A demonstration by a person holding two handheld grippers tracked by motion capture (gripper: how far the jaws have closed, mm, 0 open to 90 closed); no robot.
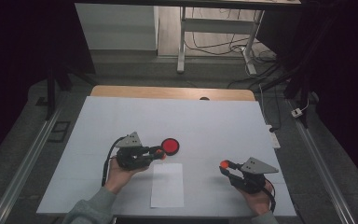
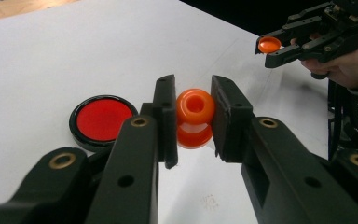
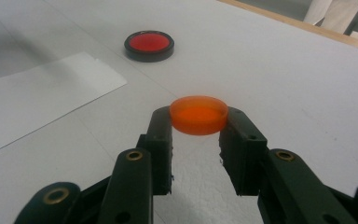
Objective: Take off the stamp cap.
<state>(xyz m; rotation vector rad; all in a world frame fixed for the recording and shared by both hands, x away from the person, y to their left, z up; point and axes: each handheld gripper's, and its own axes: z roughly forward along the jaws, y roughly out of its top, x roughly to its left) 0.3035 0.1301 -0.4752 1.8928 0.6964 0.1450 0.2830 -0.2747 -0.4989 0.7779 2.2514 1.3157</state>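
Observation:
My left gripper (image 2: pixel 194 100) is shut on a small orange spool-shaped piece (image 2: pixel 195 108) with a hole in its top, held just above the white table. In the high view, the left gripper (image 1: pixel 160 153) sits just left of a red disc in a black rim (image 1: pixel 170 146), which lies flat on the table. That red disc (image 2: pixel 103 119) lies to the left of my left jaws. My right gripper (image 3: pixel 199 119) is shut on a shallow orange cap (image 3: pixel 198 115), pinched at its sides. In the high view the right gripper (image 1: pixel 224 164) holds it at the table's right front.
A white sheet of paper (image 1: pixel 167 184) lies between the two hands near the front edge. The white table cover (image 1: pixel 205 121) stretches back to a wooden edge (image 1: pixel 172 92). Beyond it are desk legs and cables on the floor (image 1: pixel 242 46).

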